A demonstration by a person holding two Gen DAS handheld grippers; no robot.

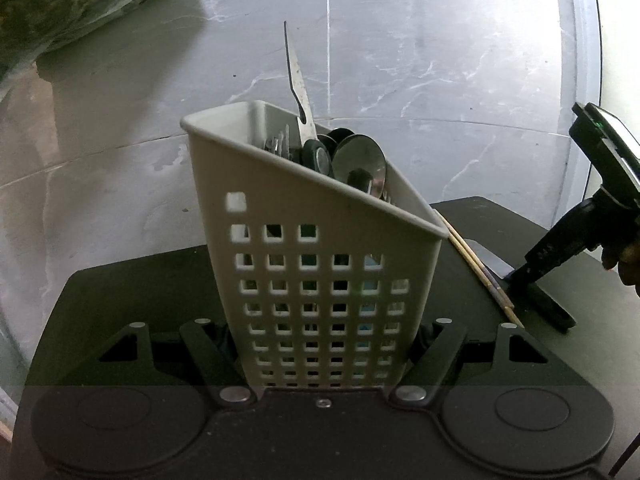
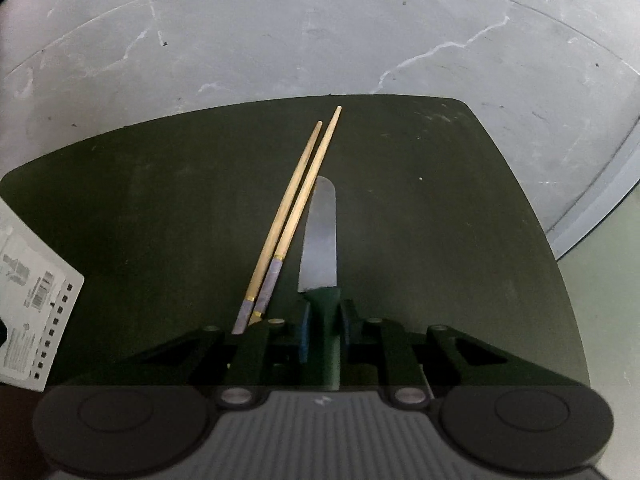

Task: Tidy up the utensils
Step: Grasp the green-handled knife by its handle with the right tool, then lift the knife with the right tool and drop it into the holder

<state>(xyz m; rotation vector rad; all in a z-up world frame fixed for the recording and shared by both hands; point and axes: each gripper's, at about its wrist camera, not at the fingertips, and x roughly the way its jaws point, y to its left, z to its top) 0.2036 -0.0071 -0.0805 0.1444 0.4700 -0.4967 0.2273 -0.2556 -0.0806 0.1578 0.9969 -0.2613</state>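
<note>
A white perforated utensil caddy point(image 1: 320, 272) stands on the black mat point(image 1: 120, 300), and my left gripper point(image 1: 328, 344) is shut on its lower part. A bare knife blade point(image 1: 298, 92) and a spoon point(image 1: 360, 160) stick out of its top among other utensils. To its right two wooden chopsticks point(image 1: 476, 268) lie on the mat, with the right gripper point(image 1: 536, 300) tilted down beside them. In the right wrist view my right gripper point(image 2: 325, 320) is shut on the green handle of a table knife point(image 2: 320, 240), which lies flat on the mat point(image 2: 160, 200) next to the chopsticks point(image 2: 292, 216).
The mat lies on a grey marbled floor point(image 2: 280, 40). A crumpled plastic bag point(image 1: 60, 12) sits at the far left. The caddy's labelled corner point(image 2: 36, 312) shows at the left edge. A person's hand point(image 1: 628, 264) holds the right gripper. A pale raised edge point(image 2: 592, 208) curves along the right.
</note>
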